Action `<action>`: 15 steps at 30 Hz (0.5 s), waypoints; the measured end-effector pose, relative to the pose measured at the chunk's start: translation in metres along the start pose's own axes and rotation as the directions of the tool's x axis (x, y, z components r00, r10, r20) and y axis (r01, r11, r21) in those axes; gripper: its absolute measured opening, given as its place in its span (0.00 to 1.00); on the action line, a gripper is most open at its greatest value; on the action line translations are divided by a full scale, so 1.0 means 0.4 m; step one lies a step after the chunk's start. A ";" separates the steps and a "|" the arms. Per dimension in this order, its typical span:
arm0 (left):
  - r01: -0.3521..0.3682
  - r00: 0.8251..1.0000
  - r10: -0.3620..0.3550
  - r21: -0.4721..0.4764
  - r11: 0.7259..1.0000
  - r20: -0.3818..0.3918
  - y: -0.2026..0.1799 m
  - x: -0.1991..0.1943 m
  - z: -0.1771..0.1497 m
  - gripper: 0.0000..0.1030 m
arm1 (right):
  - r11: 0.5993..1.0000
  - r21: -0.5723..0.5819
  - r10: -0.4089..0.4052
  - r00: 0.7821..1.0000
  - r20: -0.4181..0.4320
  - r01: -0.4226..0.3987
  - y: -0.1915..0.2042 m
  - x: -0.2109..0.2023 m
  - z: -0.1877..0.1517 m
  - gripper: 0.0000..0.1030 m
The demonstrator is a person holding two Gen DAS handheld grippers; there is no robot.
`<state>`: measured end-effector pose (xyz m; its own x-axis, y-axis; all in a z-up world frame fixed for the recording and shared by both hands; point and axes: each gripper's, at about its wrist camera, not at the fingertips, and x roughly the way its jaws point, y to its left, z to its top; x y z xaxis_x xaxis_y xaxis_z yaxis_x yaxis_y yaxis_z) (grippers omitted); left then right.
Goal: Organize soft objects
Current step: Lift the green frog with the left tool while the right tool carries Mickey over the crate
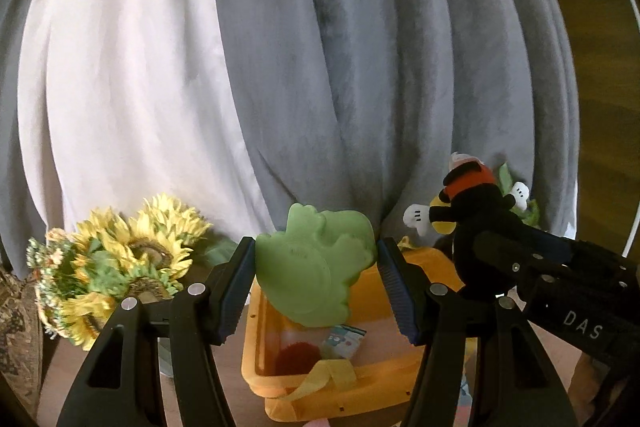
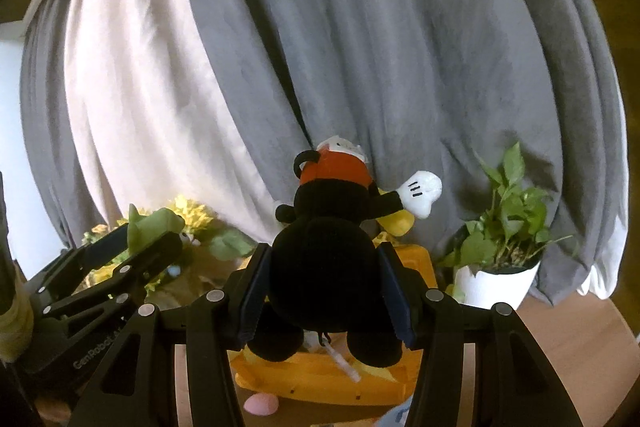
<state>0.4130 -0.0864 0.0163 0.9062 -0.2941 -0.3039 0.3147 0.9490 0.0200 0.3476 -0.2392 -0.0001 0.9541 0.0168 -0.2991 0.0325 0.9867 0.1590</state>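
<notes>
Green, squashy foam toy (image 1: 316,263) sits pinched between the left gripper (image 1: 316,283) fingers, hanging above the yellow bin (image 1: 276,367). At three o'clock of it, the right gripper (image 2: 324,287) fingers squeeze the black plush mouse (image 2: 324,267) around its belly. Both look light and yielding; mid-body holds seem best, since limbs would flop.

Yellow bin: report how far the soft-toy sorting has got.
Done: the yellow bin already holds a red item and a small printed packet. In hand: left gripper clamps a green toy, right gripper a black plush, both above the bin. Left: drop both in; a pink object lies outside.
</notes>
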 end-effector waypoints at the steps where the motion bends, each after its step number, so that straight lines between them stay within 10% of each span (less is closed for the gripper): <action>1: 0.001 1.000 -0.001 -0.002 1.000 -0.007 0.003 0.014 -0.004 0.59 | 1.000 0.004 -0.002 1.000 -0.009 0.002 -0.005 0.018 0.000 0.53; 15: 0.006 0.991 -0.007 -0.012 1.000 -0.136 0.007 0.213 -0.076 0.59 | 0.999 0.035 -0.015 0.988 -0.153 0.020 -0.062 0.222 -0.053 0.53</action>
<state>0.4826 -0.1054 -0.0387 0.8572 -0.2828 -0.4303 0.3163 0.9486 0.0067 0.4251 -0.2587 -0.0507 0.8969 0.0267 -0.4414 0.0622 0.9806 0.1857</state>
